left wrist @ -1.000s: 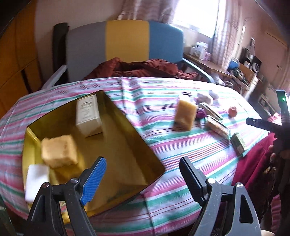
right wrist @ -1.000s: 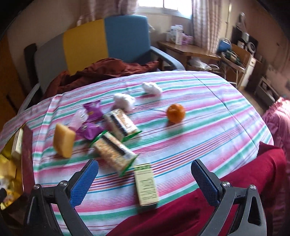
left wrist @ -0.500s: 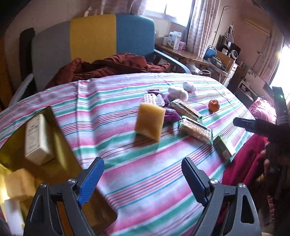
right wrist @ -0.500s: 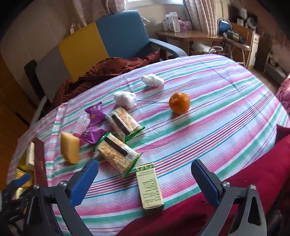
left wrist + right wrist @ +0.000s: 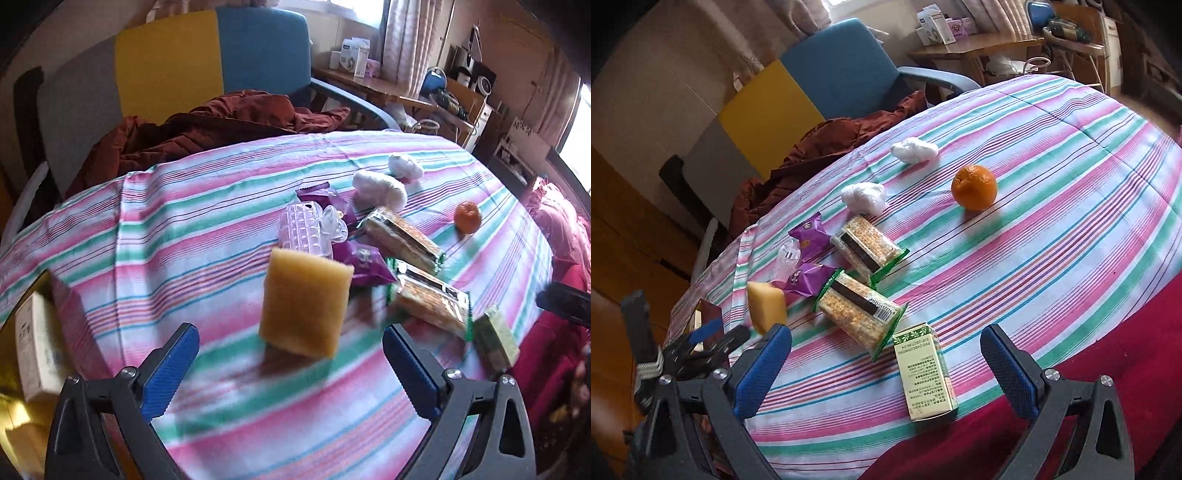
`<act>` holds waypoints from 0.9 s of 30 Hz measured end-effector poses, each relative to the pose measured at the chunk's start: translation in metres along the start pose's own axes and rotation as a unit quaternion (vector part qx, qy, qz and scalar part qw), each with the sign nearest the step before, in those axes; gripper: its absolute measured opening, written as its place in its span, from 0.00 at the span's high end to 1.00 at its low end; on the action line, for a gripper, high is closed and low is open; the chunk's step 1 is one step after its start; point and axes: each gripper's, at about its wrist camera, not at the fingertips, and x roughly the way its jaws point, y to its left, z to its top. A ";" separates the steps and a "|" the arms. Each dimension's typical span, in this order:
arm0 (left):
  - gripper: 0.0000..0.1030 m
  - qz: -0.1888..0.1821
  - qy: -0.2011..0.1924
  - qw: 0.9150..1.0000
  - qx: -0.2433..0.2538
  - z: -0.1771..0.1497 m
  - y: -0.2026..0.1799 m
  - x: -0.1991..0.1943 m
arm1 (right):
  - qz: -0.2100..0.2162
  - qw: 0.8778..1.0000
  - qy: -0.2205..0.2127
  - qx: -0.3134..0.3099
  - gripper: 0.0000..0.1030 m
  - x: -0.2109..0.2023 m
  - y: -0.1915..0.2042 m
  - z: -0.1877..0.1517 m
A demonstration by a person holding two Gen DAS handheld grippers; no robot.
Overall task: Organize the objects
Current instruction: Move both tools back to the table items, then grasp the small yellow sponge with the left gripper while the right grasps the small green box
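The left gripper [image 5: 290, 363] hangs above the striped cloth of the worktop [image 5: 207, 229] with its blue-padded jaws spread wide and nothing between them. Just beyond its fingertips a yellow sponge [image 5: 304, 301] stands on edge on the cloth, apart from both pads. At the far left edge of the left wrist view sits a gold tin [image 5: 22, 413]; only a corner of it shows. Inside it a cream-coloured box [image 5: 38, 354] lies against the near wall, and the rest of the tin's contents are cut off by the frame.

Behind the sponge, a clear plastic blister tray [image 5: 304, 229] lies flat, touching two purple snack packets [image 5: 364, 264]. To their right are two cereal bar packs [image 5: 864, 245] with green edges, lying side by side at a slant, and a green-and-cream carton [image 5: 925, 376] lies flat near the worktop's front edge. Farther back sit two crumpled white wads [image 5: 864, 195] and an orange [image 5: 974, 187], well apart from the packets.

The right gripper [image 5: 886, 365] is also wide open and empty, hovering over the front of the worktop with the carton lying between its fingertips and below them. A dark red cloth [image 5: 1015, 424] covers the near edge there. Behind the worktop stands a chair [image 5: 177, 62] in grey, yellow and blue panels with a rust-coloured garment [image 5: 221, 125] heaped on the seat.
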 end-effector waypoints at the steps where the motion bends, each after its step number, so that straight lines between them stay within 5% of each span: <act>1: 0.01 0.000 0.003 1.000 0.000 0.003 -0.001 0.005 | 0.002 1.000 0.001 0.001 0.00 0.000 -0.001 0.000; 5: 0.02 -0.001 0.015 1.000 -0.001 0.013 0.000 0.024 | 0.010 1.000 0.006 0.005 0.00 0.001 -0.003 0.001; 8: 0.12 -0.006 0.026 1.000 -0.001 0.017 0.000 0.037 | 0.012 1.000 0.010 0.006 0.00 0.003 -0.003 0.001; 10: 0.41 -0.012 0.041 0.999 -0.011 0.016 0.002 0.045 | 0.012 1.000 0.011 0.007 0.00 0.003 -0.004 0.001; 11: 0.47 -0.030 0.049 0.998 -0.024 0.014 0.005 0.048 | 0.013 1.000 0.012 0.007 0.00 0.003 -0.004 0.001; 27: 0.47 -0.073 0.019 0.997 -0.029 -0.048 -0.010 -0.016 | -0.061 0.995 0.080 -0.020 0.00 0.025 0.006 -0.001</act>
